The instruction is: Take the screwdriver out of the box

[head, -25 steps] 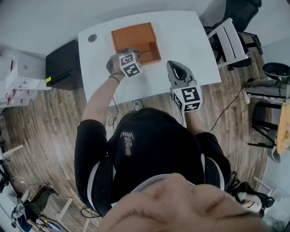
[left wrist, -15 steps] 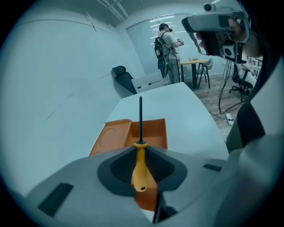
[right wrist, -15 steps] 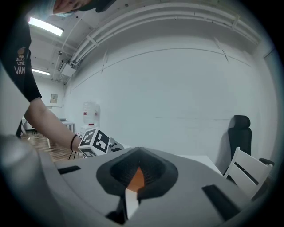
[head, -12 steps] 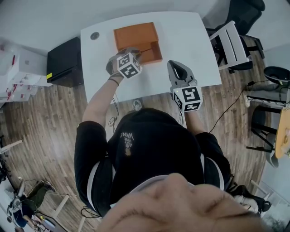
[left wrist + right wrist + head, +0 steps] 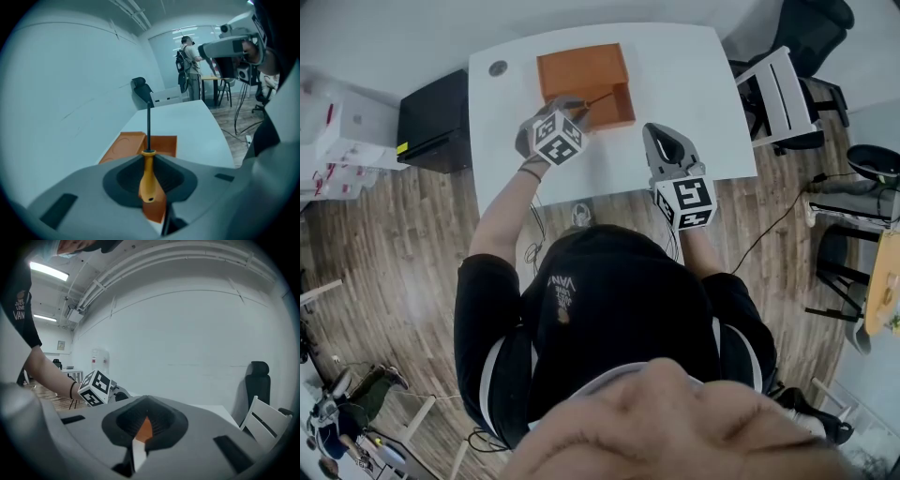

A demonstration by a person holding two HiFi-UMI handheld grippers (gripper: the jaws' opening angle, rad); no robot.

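An orange box point(image 5: 581, 70) lies at the back of the white table point(image 5: 694, 84); it also shows in the left gripper view point(image 5: 123, 143). My left gripper point(image 5: 574, 111) hovers at the box's near edge, shut on the screwdriver's yellow handle point(image 5: 148, 178). The thin black shaft point(image 5: 149, 124) sticks out ahead of the jaws, over the box, and is just visible in the head view point(image 5: 600, 99). My right gripper point(image 5: 661, 141) rests to the right, near the table's front, with nothing in it. Its jaws stand shut point(image 5: 140, 437), leaving a thin slit that shows the box.
A black cabinet point(image 5: 431, 131) stands left of the table and a white chair point(image 5: 778, 89) to its right. A round cable hole point(image 5: 498, 67) sits at the table's back left corner. Another person point(image 5: 187, 65) stands far behind the table.
The left gripper has lifted a little and rolled, with the screwdriver still in its jaws. The right gripper has stayed where it was.
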